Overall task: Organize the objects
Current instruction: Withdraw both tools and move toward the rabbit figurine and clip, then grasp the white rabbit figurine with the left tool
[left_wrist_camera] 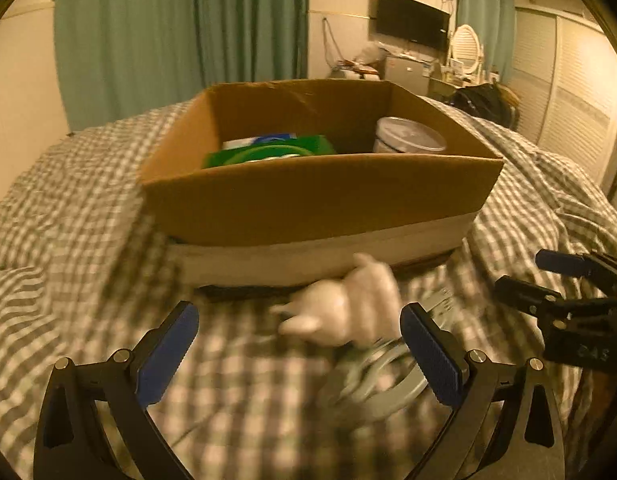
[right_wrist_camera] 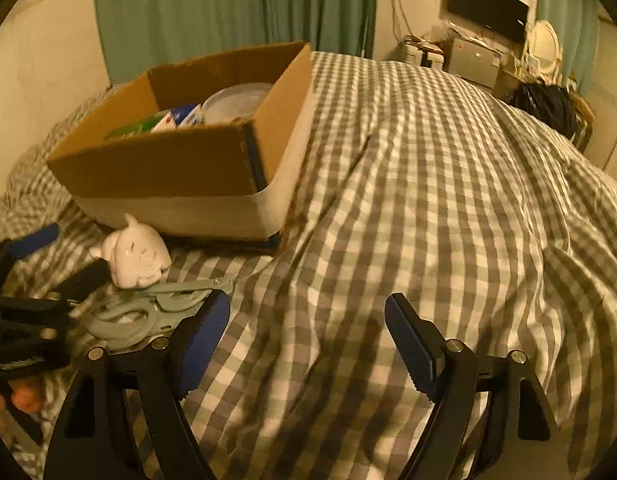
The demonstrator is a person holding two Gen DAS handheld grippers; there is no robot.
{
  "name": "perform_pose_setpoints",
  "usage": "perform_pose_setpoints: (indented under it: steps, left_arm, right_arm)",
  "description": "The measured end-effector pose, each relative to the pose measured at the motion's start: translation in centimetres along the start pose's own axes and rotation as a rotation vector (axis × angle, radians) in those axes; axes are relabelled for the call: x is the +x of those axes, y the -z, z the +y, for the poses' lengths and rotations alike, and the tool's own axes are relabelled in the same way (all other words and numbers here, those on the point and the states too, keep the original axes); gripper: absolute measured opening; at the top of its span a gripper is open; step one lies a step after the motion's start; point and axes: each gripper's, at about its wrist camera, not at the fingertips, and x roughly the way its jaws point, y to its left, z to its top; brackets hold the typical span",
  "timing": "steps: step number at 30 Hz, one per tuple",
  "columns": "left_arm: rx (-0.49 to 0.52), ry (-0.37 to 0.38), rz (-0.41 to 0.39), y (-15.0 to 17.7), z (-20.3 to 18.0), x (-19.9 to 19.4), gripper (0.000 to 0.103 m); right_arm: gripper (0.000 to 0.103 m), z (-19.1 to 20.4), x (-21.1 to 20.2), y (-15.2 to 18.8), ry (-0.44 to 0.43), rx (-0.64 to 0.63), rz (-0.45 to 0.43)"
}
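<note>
An open cardboard box [left_wrist_camera: 320, 196] [right_wrist_camera: 168, 168] sits on a checked bed cover, holding a green packet [left_wrist_camera: 268, 150], a blue-and-white pack [right_wrist_camera: 184, 116] and a round white tub [left_wrist_camera: 408, 136] [right_wrist_camera: 236, 100]. In front of the box lies a small white animal figurine [left_wrist_camera: 340, 308] [right_wrist_camera: 134, 254], touching grey scissors [left_wrist_camera: 384, 376] [right_wrist_camera: 148, 308]. My left gripper [left_wrist_camera: 298, 348] [right_wrist_camera: 48, 256] is open, its fingers either side of the figurine and scissors. To the right, my right gripper [right_wrist_camera: 308, 344] [left_wrist_camera: 548, 276] stands open over bare cover, holding nothing.
The checked bed cover [right_wrist_camera: 428, 200] stretches wide to the right of the box. Green curtains [left_wrist_camera: 180, 40] hang behind the bed. A wall television [left_wrist_camera: 412, 20], a cluttered desk and a dark bag [right_wrist_camera: 544, 108] stand at the far right. Fingertips of a hand [right_wrist_camera: 24, 400] show at lower left.
</note>
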Motion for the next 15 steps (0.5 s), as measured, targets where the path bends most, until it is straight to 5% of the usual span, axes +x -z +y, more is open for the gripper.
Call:
perform_pose_setpoints:
  steps: [4,6,8,15]
  left_arm:
    - [0.005,0.034,0.023,-0.9,-0.8,2.6,0.102]
    - [-0.026,0.062,0.047,-0.9,-0.2,3.4,0.092]
    - [-0.102,0.132,0.078,-0.6,1.2,3.7,0.067]
    - [-0.189,0.155,0.053,0.2,4.1,1.1,0.053]
  right_arm:
    - [0.080,-0.4,-0.6,0.2,-0.001,0.015,-0.030]
    - [0.080,-0.3,-0.6,0.4,0.007,0.009,-0.036]
    - [0.080,-0.2,-0.6,0.5,0.003,0.016,-0.037]
    - [0.080,1.3,-1.1,0.5,0.028,-0.004,-0.044]
